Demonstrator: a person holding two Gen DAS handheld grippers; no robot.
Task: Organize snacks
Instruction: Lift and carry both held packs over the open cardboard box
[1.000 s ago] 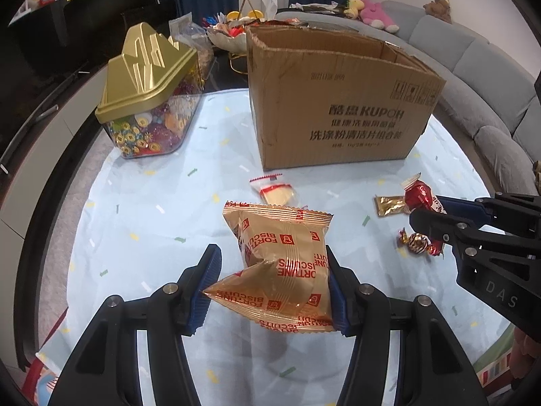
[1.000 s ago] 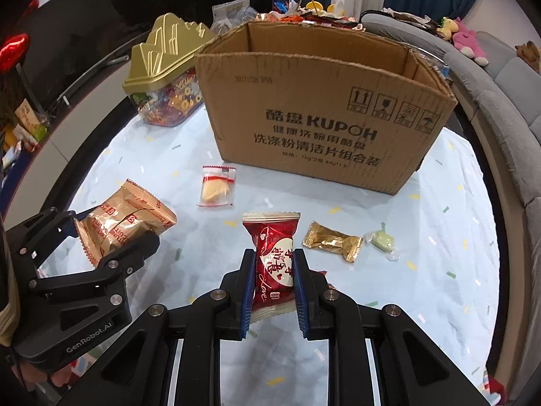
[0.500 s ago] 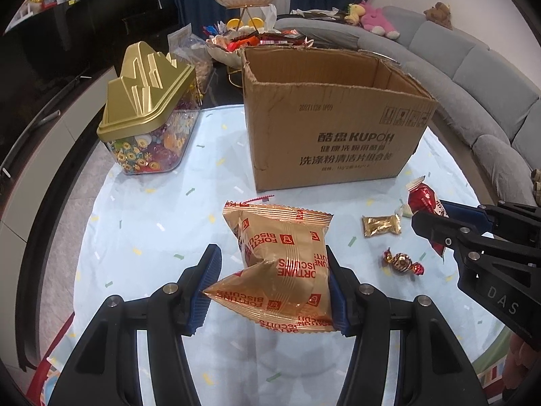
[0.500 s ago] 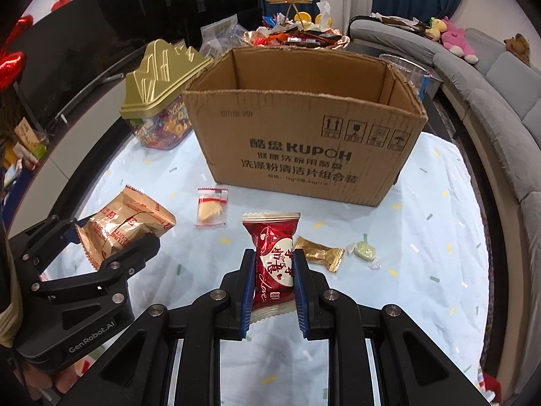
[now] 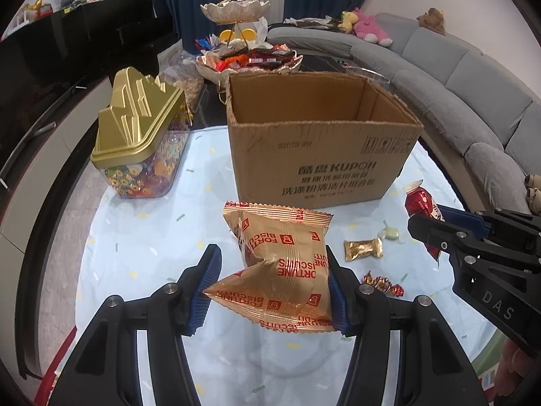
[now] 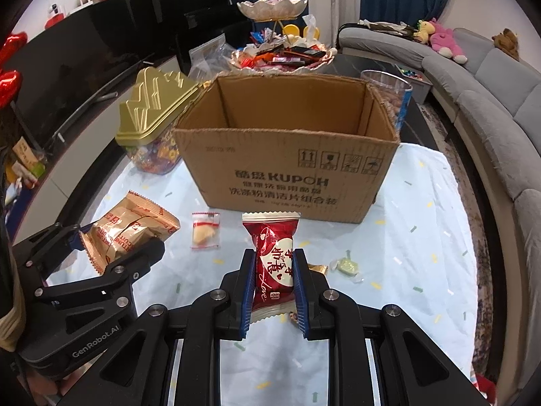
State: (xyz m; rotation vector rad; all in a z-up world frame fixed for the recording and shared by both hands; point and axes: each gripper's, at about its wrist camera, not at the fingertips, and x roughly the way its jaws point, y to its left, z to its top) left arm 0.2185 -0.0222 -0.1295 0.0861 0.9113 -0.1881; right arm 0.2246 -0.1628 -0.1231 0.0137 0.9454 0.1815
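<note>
Two grippers hang before the open cardboard box (image 5: 321, 165): the left gripper (image 5: 274, 287) jaws clamp a gold biscuit packet (image 5: 284, 264), the right gripper (image 6: 274, 291) jaws pinch a red snack packet (image 6: 274, 260).

The right gripper (image 6: 272, 286) clamps a red heart-printed snack packet (image 6: 273, 261) above the pale blue tablecloth (image 6: 422, 223). Ahead stands an open brown cardboard box (image 6: 287, 169); at left, the left gripper (image 6: 111, 253) holds a gold biscuit packet (image 6: 132, 230).
</note>
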